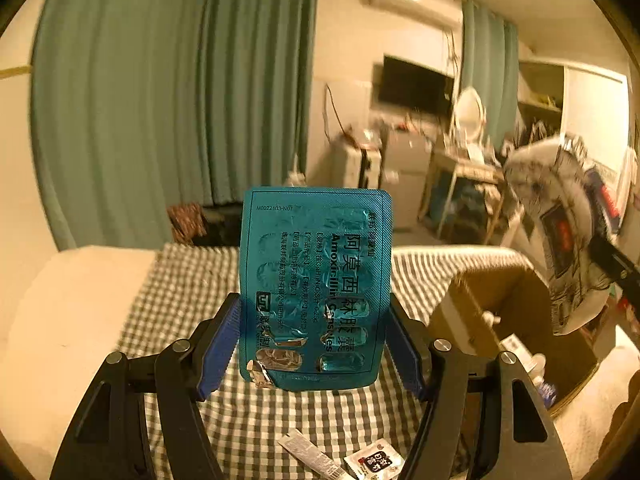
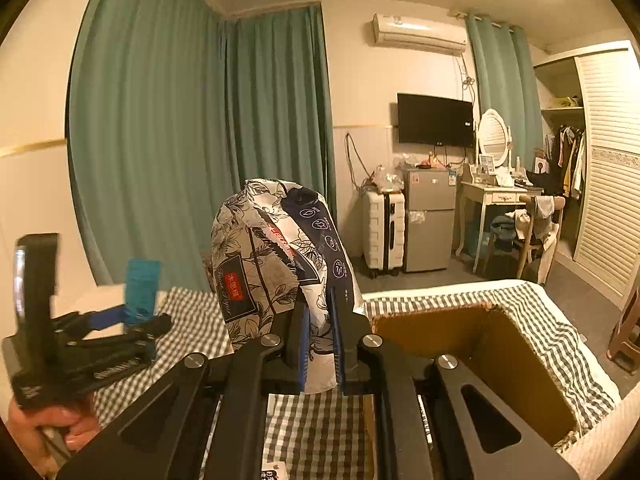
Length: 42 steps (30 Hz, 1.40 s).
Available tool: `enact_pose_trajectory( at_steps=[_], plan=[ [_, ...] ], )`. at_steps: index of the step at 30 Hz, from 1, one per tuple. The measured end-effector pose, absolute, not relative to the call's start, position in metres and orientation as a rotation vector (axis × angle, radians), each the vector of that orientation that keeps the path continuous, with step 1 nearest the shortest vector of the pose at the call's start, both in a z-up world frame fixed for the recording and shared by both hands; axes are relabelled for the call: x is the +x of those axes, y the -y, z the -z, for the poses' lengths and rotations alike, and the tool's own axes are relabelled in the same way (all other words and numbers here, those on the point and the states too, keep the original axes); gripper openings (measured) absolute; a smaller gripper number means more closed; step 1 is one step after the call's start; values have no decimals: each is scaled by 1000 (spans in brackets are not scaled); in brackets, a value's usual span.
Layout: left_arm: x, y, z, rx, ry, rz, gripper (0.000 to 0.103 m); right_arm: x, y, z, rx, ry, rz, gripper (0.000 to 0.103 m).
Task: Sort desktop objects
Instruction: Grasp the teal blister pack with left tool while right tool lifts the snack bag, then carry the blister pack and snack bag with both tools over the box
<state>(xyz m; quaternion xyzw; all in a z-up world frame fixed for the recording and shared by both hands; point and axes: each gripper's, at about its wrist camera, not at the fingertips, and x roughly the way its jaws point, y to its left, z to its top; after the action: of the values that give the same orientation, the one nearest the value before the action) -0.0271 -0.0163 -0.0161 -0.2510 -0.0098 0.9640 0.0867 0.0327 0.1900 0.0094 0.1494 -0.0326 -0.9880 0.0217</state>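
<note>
Blister pack [image 1: 316,288]: glossy teal foil, crinkled. Tissue pack [image 2: 276,264]: shiny printed plastic wrap. Box [image 2: 472,344]: matt brown cardboard. Checked cloth [image 1: 192,292]: woven, matt. Left tongs [image 1: 316,344]: matt black plastic, blue ribbed pads.

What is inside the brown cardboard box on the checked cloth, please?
In the left wrist view, the cardboard box holds a few small white and blue items near its lower corner; they are too blurred to name. The box walls and the tissue pack hide the rest.

I am holding the teal foil blister pack [image 1: 316,288] upright above the grey checked cloth [image 1: 192,280], the open brown cardboard box [image 1: 516,320] lying to its right.
</note>
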Motion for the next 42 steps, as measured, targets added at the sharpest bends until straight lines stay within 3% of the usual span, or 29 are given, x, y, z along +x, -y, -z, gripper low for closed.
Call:
enact_pose_trajectory(
  at_steps=[23,35,42],
  plan=[
    [43,-10,-60,-537,82,-2913,70,95,-246,-58,401,75,3107,9],
    [54,-76,-70,-516,26,-2850,70,104,-294,-62,409,0,3172,9],
    [47,-132,-59,-555,-41,-2784,70,96,-333,-47,485,65,3193,9]
  ],
)
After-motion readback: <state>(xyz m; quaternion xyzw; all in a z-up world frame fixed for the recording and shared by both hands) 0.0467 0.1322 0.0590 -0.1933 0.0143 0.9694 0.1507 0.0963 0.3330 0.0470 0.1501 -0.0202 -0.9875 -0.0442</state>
